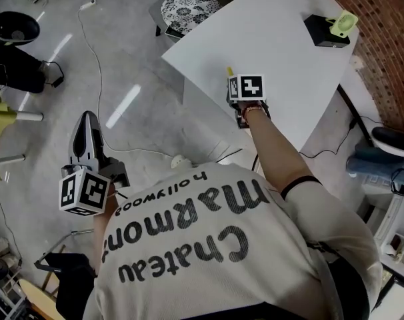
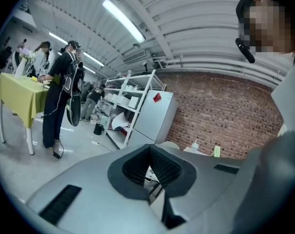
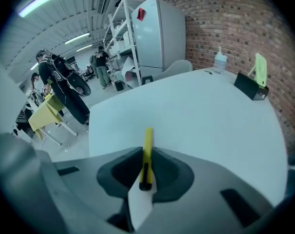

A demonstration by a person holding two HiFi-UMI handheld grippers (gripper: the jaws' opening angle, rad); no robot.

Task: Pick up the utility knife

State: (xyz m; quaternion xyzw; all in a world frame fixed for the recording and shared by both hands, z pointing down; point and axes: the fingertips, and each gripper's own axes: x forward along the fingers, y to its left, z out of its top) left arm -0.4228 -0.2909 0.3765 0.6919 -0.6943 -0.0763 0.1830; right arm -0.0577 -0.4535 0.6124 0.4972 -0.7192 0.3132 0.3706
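The utility knife is slim and yellow with a black end. It lies near the front left edge of the white table, its length running away from the camera. My right gripper points steeply down at it, and its dark pads press on the knife from both sides. In the head view only the knife's yellow tip shows past the right gripper and its marker cube. My left gripper hangs over the floor, away from the table, shut and empty; its pads meet at the tips.
A black holder with a yellow-green object sits at the table's far side, with a small bottle beyond it. A patterned stool stands by the table's far left. Cables run across the floor. People stand by a yellow-clothed table.
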